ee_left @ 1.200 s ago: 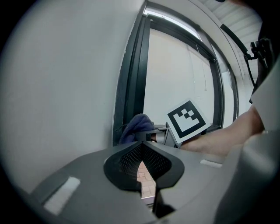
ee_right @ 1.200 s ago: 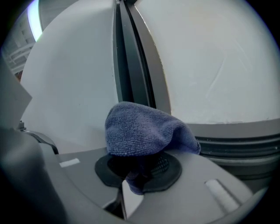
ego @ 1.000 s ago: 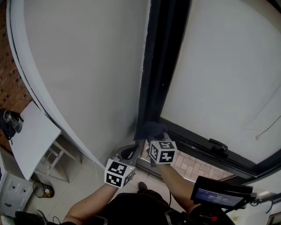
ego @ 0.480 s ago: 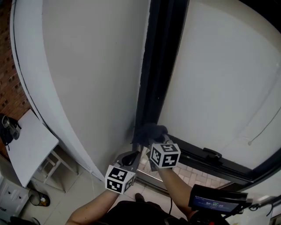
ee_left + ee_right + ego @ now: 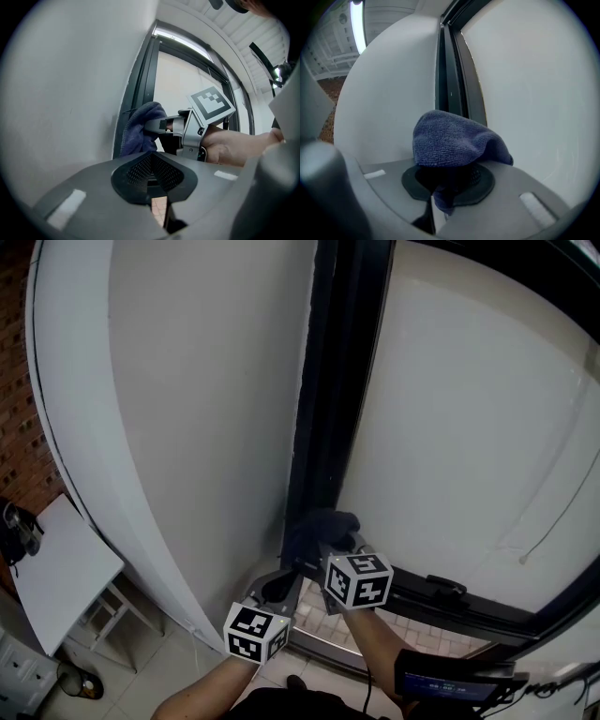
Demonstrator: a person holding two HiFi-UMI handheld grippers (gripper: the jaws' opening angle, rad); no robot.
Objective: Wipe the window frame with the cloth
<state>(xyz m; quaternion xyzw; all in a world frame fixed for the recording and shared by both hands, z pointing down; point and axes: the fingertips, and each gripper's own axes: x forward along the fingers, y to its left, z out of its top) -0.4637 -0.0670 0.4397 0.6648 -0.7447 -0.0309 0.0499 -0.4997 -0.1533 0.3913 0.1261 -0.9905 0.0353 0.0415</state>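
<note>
Head view: the right gripper holds a dark blue cloth against the lower part of the black window frame, with the left gripper just beside it. Left gripper view: its jaws are closed together with nothing between them. Right gripper view: its jaws are clamped on the cloth.

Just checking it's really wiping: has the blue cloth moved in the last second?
Yes, a little. Held in the right hand-held gripper, the cloth has crept up the window frame, rising against the fixed latch.
</note>
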